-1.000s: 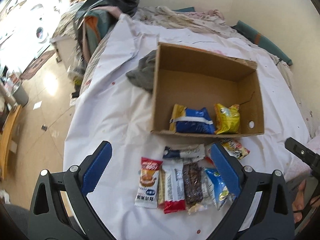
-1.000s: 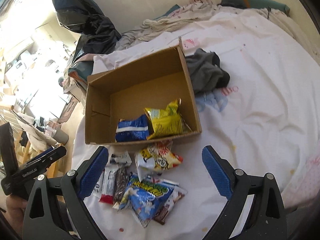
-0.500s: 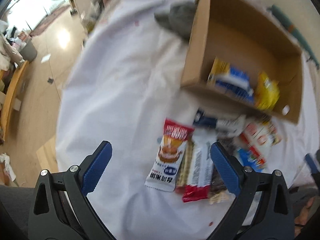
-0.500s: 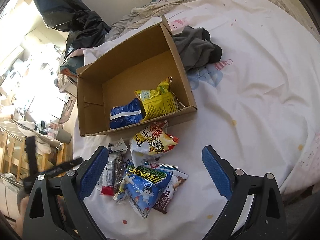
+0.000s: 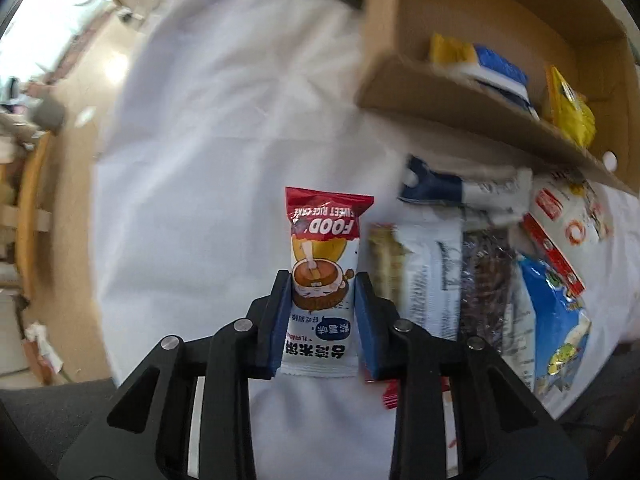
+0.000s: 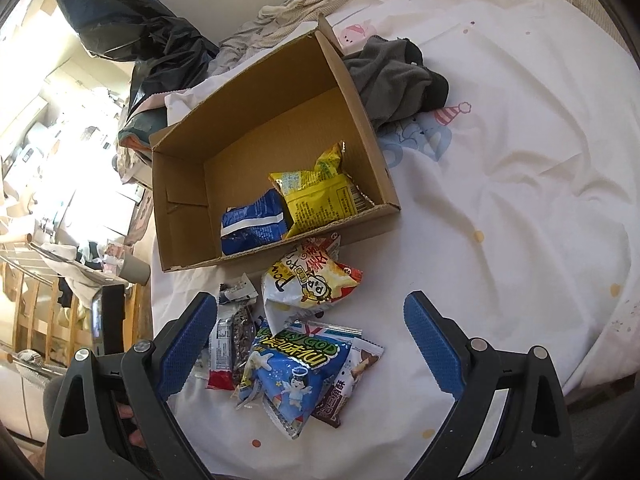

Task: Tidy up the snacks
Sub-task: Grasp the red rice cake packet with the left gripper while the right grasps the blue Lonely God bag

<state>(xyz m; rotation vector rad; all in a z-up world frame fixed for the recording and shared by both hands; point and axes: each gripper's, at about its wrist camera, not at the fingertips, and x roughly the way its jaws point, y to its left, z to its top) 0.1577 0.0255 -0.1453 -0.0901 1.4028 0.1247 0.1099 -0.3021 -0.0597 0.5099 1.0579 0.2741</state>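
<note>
Left gripper (image 5: 322,280) drops from wide open, jaws closing onto the rice cake packet (image 5: 322,276); cardboard box (image 5: 472,96) next. Right gripper (image 6: 310,340) hangs spread, empty.

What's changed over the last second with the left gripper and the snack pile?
The left gripper came down over the pile's edge; its jaws, wide open before, are closing on the red-and-white rice cake packet, pads against its sides. The right gripper stays open above the pile. The cardboard box still holds the blue bag and yellow bag.
</note>
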